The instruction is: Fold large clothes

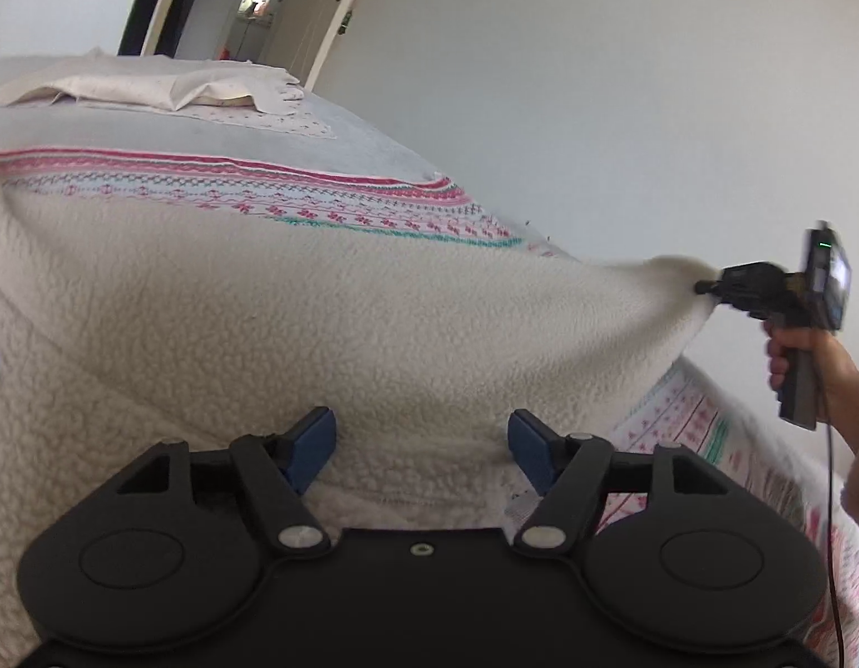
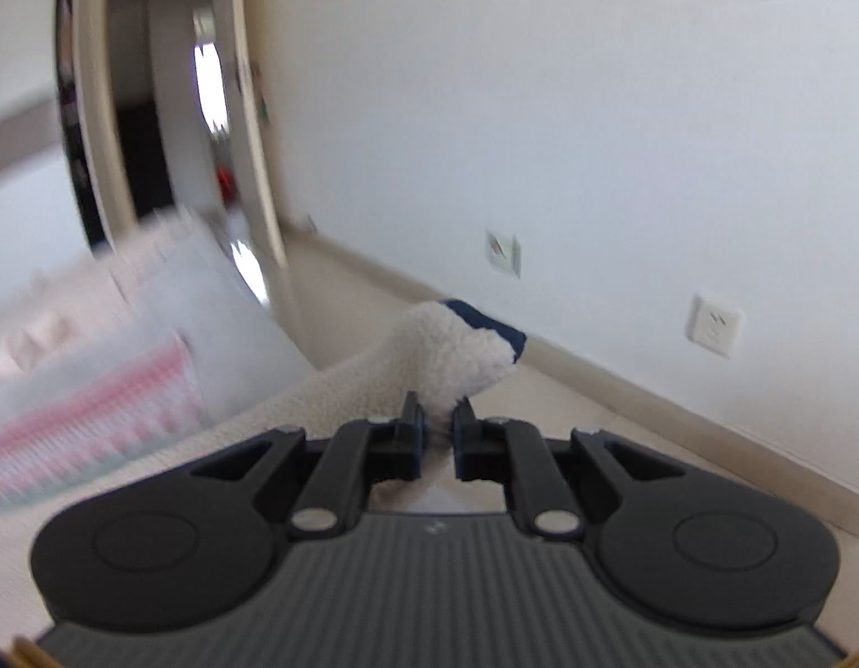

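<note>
A large cream fleece garment [image 1: 318, 306] lies spread over the bed and fills the left wrist view. My left gripper [image 1: 421, 440] is open, its blue pads wide apart over the garment's near edge, with fleece lying between them. My right gripper [image 2: 438, 428] is shut on a corner of the garment [image 2: 446, 356], which has a dark blue outer side. In the left wrist view the right gripper [image 1: 707, 286] holds that corner lifted at the right, stretching the fleece taut.
The bed has a patterned cover [image 1: 318, 206] with pink and teal bands. A white folded cloth [image 1: 151, 86] lies at its far end. A white wall [image 1: 596, 83] stands at the right, with sockets [image 2: 713, 325] low down. An open doorway [image 2: 151, 128] is at the back.
</note>
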`<state>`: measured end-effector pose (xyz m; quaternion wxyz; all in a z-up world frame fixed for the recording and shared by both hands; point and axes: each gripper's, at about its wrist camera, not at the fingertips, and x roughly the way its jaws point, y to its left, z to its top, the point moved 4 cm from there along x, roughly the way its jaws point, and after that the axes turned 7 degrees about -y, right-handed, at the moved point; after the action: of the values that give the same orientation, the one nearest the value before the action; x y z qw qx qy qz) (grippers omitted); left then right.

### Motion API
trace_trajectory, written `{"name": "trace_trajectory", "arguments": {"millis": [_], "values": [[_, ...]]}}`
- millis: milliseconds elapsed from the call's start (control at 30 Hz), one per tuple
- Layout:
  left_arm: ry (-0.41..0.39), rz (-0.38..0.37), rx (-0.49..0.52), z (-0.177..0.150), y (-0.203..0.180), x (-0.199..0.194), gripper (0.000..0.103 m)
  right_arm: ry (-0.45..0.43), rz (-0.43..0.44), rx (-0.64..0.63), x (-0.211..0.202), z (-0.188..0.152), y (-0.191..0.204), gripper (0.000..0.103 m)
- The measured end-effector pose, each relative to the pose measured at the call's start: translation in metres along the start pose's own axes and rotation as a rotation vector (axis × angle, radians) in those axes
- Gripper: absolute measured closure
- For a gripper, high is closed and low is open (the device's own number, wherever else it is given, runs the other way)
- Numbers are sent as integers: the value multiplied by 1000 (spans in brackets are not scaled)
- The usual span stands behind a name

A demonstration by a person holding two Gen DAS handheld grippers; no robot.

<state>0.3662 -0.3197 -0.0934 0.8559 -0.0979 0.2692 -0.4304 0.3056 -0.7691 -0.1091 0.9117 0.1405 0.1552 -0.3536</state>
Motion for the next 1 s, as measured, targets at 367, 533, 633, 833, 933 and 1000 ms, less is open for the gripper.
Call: {"name": "trace_trajectory", "arguments": {"millis": [367,533,633,833,933,1000], "values": [[15,119,53,22,22,-76,14,31,146,-42,-85,-20,44,31],[-3,222,51,15,60,-139,9,221,545,98,-144,-48,101,31],[10,253,15,3,76,-155,9,393,745,143,-159,-83,149,32],[-4,204,-8,-13,66,-155,9,588,843,139,-143,-143,234,70],[-10,144,26,-21,51,-147,9,508,775,71,-145,-143,254,92],[43,103,36,-33,45,-137,9,409,755,87,-145,-127,246,101]]}}
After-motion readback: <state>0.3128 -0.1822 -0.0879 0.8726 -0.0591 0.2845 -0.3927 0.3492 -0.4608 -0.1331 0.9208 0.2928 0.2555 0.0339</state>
